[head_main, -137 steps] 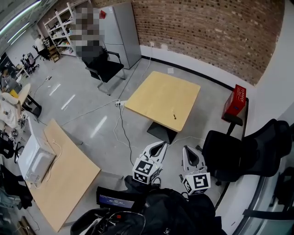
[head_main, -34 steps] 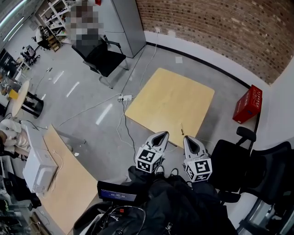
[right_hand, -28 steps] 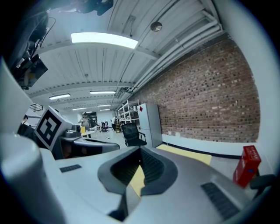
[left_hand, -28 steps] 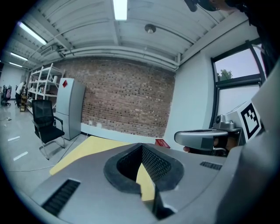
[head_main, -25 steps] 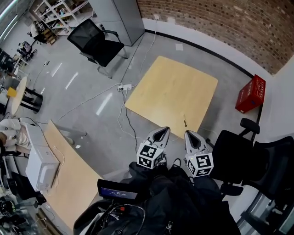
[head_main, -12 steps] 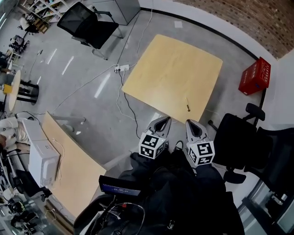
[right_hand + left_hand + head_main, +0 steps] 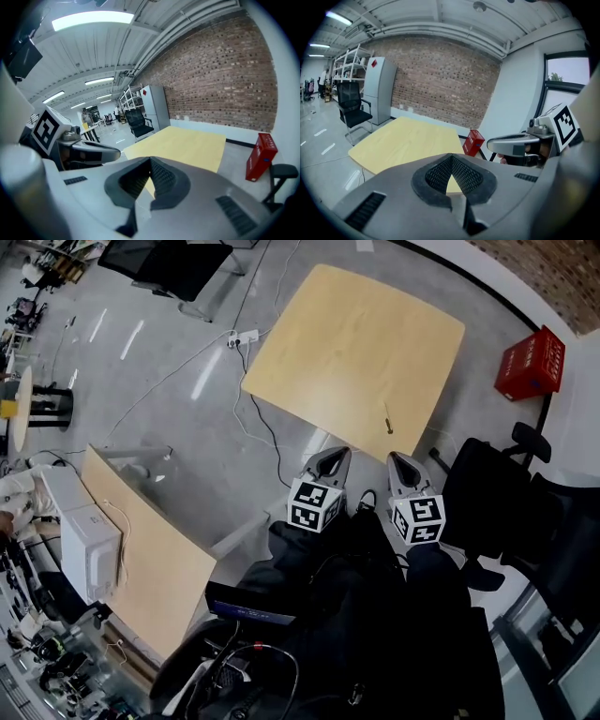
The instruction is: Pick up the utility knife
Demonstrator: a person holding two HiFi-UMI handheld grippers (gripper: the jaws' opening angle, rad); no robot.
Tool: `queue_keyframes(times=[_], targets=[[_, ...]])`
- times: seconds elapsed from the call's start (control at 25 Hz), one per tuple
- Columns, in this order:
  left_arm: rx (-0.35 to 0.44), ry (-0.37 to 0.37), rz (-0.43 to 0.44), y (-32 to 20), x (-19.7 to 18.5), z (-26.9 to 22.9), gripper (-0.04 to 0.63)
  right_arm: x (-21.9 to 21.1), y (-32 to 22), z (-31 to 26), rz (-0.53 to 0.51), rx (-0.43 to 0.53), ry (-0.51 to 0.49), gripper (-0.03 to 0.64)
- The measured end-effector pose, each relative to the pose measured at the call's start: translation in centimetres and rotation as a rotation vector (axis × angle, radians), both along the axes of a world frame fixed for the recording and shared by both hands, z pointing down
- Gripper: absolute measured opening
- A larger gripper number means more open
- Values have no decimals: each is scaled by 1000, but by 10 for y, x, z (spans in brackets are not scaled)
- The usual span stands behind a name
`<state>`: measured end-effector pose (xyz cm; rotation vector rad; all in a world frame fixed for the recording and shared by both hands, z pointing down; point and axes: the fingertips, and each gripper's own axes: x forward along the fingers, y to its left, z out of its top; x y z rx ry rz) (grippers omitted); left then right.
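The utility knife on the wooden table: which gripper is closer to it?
Right. The right gripper is just short of the utility knife, nearly in line; the left gripper is farther off to its left.

Utility knife (image 7: 387,418) on table (image 7: 347,334), near edge

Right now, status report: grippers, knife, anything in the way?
Left gripper shut, empty; right gripper shut, empty. Utility knife lying near table edge, untouched. Nothing between grippers and knife.

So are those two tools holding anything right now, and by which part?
Nothing is held. The left tool and right tool both have their jaws shut on nothing; the utility knife lies untouched on the table.
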<state>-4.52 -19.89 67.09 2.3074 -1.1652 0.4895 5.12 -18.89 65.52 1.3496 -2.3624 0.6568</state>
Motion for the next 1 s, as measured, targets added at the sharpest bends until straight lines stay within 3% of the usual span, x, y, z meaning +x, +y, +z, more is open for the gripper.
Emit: queue_keyframes(times=[0.36, 1.0], targets=[[-131, -22, -17, 14, -2, 49, 0, 6, -2, 49, 3, -107, 19, 5], [-210, -34, -27, 17, -8, 94, 0, 22, -36, 120, 41, -206, 125, 5]])
